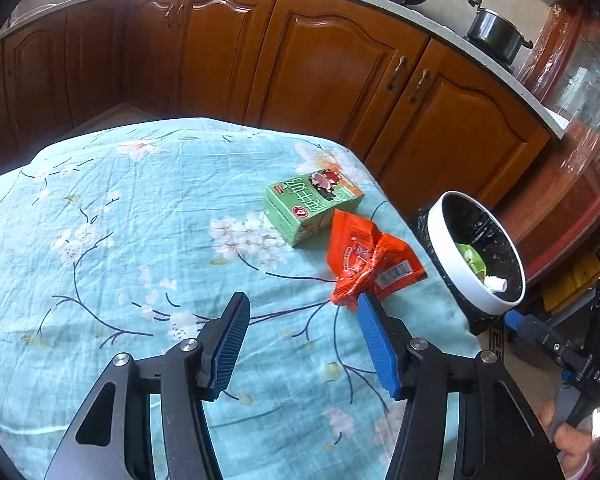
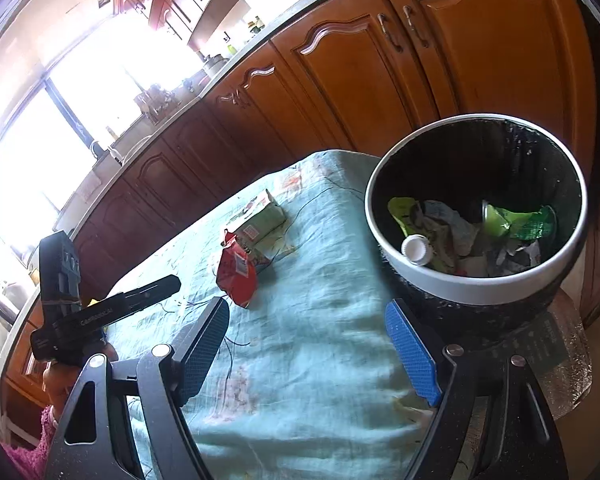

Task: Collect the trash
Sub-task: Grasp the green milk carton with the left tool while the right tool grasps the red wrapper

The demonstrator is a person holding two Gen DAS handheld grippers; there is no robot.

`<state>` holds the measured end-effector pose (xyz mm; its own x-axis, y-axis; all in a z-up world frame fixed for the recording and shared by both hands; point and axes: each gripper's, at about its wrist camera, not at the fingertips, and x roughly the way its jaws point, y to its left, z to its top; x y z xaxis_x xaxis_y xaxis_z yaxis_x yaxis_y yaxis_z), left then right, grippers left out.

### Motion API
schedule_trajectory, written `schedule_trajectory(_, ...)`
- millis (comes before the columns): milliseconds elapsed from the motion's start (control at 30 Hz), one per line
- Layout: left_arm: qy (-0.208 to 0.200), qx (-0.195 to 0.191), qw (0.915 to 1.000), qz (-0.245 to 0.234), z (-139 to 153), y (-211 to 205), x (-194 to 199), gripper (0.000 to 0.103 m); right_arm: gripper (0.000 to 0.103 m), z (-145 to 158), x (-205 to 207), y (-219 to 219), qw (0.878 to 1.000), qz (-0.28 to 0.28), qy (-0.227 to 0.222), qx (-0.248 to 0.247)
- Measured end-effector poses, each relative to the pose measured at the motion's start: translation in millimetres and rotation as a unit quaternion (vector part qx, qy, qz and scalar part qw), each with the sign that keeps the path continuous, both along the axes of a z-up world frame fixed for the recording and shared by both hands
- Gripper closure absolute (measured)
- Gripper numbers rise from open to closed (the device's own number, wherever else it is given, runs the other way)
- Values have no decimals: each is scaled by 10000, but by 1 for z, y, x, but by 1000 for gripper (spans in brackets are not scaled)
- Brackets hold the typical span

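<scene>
From my left wrist camera I see the left hand-held gripper (image 1: pixel 302 312) standing open over the worktop (image 1: pixel 100 240), which wears a light blue cloth with a flower print. Nothing sits between its blue pads; the tip of the right-side finger (image 1: pixel 374 340) lies just at the near end of the orange wrapper (image 1: pixel 370 264), and I cannot tell whether it touches. The crumpled wrapper lies near the worktop's right edge. Just behind it, touching or nearly so, lies the green carton (image 1: pixel 312 210) on its side. Off the right edge stands the trash bin (image 1: pixel 440 240), white-rimmed with a black liner, with some green scrap and a white cap inside. At the lower right the right hand-held gripper (image 1: pixel 514 320) shows in part, with fingers of the person's hand (image 1: pixel 568 436) below it.

From my right wrist camera I see the right hand-held gripper (image 2: pixel 308 320) wide open and empty, hovering over the worktop's (image 2: pixel 320 360) near right corner. The trash bin (image 2: pixel 460 280) stands just beside that edge, holding crumpled paper, green packaging and a white bottle cap. The orange wrapper (image 2: pixel 238 276) and the green carton (image 2: pixel 260 220) lie together further along the cloth, well apart from these pads. At the left the left hand-held gripper (image 2: pixel 172 282) reaches in toward the wrapper, held by a hand (image 2: pixel 60 380) with a pink sleeve. Wooden cabinets (image 2: pixel 340 80) run behind.
</scene>
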<state>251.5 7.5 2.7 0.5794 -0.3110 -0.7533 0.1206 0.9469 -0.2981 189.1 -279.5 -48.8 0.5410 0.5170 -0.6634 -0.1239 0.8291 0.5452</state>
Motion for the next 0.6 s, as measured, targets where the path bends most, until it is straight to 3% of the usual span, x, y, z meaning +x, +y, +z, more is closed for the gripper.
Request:
schedule_trajectory(367,-53,317,9988,-360,-17,6,23,45,23,-10,34,43,9985,524,-10,152)
schedule_trajectory(567,-132,420,9971,-623,-22,4,43,40,34,-24,64,67,9964,848,86,12)
schedule_trajectory(600,-175,479,9966,-652,-22,3,47,39,40,-27,69,71,9959,899,118,18)
